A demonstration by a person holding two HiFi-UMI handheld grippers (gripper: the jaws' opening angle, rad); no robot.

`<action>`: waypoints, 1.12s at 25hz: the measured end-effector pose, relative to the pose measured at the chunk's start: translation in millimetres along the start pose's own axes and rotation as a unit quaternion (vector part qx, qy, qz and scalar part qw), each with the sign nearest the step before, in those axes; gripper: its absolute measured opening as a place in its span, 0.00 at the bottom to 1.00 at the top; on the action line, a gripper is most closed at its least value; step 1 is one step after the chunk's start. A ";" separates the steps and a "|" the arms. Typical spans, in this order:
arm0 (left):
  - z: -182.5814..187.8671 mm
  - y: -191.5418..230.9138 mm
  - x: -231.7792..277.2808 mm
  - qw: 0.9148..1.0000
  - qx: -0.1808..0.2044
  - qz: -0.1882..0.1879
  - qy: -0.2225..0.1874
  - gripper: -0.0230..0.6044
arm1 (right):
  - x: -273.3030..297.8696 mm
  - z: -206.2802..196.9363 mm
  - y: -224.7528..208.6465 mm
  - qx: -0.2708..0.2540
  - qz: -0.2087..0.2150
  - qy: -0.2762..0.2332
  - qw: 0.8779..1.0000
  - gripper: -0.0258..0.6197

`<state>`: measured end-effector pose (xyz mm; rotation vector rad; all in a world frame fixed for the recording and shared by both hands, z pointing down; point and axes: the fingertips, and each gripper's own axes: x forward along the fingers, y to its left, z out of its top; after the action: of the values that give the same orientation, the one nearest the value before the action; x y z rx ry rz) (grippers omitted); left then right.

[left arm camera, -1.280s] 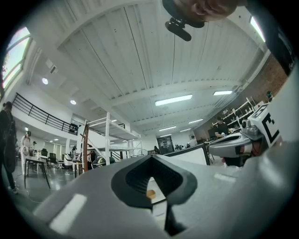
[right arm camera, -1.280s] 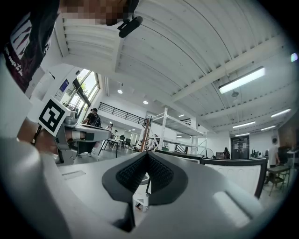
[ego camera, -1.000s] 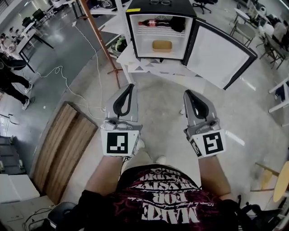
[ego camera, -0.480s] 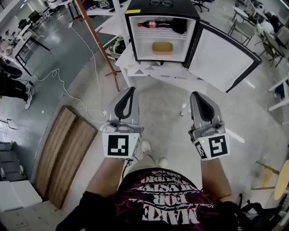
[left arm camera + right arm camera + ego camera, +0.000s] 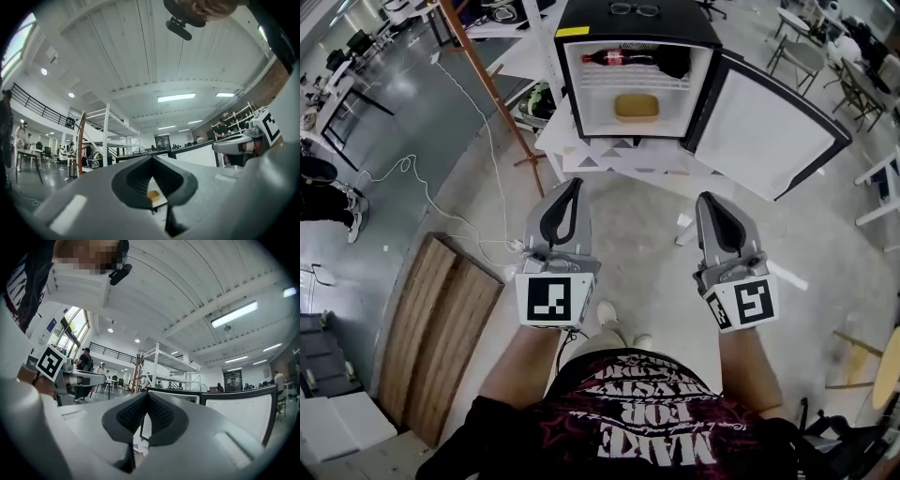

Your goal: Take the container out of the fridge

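The small black fridge (image 5: 572, 70) stands open ahead, its door (image 5: 769, 127) swung out to the right. A tan container (image 5: 637, 107) lies on the lower shelf, and it shows small between the jaws in the left gripper view (image 5: 153, 195). A cola bottle (image 5: 623, 57) lies on the upper shelf. My left gripper (image 5: 573, 185) and right gripper (image 5: 705, 200) are held side by side well short of the fridge, both pointing at it. Each is shut with its tips touching and nothing held.
The fridge sits on a white patterned platform (image 5: 619, 155). Glasses (image 5: 630, 9) lie on its top. An orange pole (image 5: 492, 89) and a white cable (image 5: 487, 159) are to the left, a wooden board (image 5: 441, 319) lies on the floor at left, chairs (image 5: 792, 47) stand far right.
The fridge has come slightly nearer and higher in the head view. Both grippers stay shut and level, the right one a little lower than a second ago.
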<state>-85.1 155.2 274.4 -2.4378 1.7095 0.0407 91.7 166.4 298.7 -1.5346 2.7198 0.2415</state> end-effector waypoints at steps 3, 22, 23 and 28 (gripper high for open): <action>-3.2 12.6 9.7 1.000 -0.012 0.001 -0.005 0.04 | 14.9 -2.0 -1.9 -0.003 -0.001 0.004 1.000 0.08; -12.3 64.6 46.8 0.999 -0.013 -0.036 -0.015 0.04 | 71.1 8.8 2.2 -0.018 -0.031 0.009 0.999 0.08; -13.0 65.3 47.3 0.999 -0.014 -0.039 -0.015 0.04 | 70.9 8.4 2.9 -0.017 -0.033 0.010 0.999 0.08; -14.5 69.2 44.1 0.999 -0.016 -0.044 -0.015 0.04 | 69.3 6.2 6.3 -0.012 -0.038 0.014 0.999 0.08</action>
<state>-135.7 89.0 275.5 -2.5186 1.6001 0.0947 49.9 111.5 287.6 -1.6545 2.6823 0.2535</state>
